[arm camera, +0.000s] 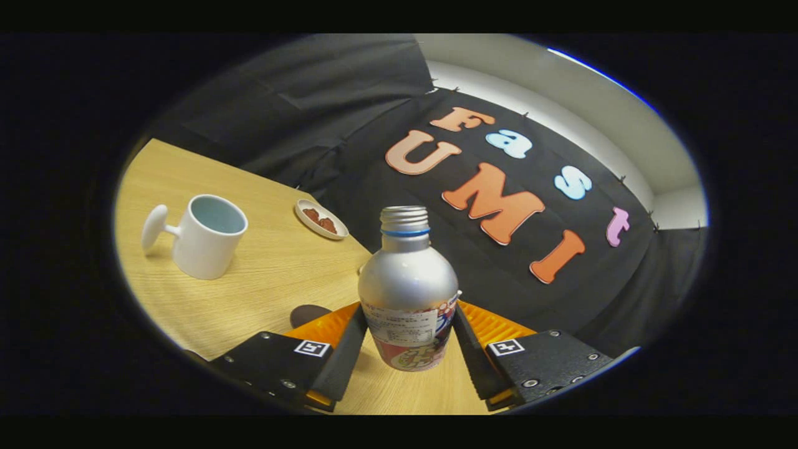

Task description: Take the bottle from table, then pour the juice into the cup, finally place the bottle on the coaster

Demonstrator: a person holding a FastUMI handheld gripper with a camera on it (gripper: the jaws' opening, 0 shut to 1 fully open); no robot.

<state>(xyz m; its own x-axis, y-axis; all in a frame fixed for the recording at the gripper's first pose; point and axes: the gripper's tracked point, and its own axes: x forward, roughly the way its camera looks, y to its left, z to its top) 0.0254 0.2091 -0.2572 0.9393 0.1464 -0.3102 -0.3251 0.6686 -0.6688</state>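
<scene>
Gripper (408, 340) fingers clamp the bottle (408, 293) between them at its label; cup (209, 236) stands well beyond, leftward. Risk: the smooth metal body could slip during tilting, spilling juice.

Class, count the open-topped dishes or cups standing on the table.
2. The white cup stands beyond the tongs; the small dish sits by the table's far edge. The tongs and their bottle may hide others.

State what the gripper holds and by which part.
The gripper holds the silver bottle, both fingers pressed on its labelled lower body, its cap left free.
</scene>
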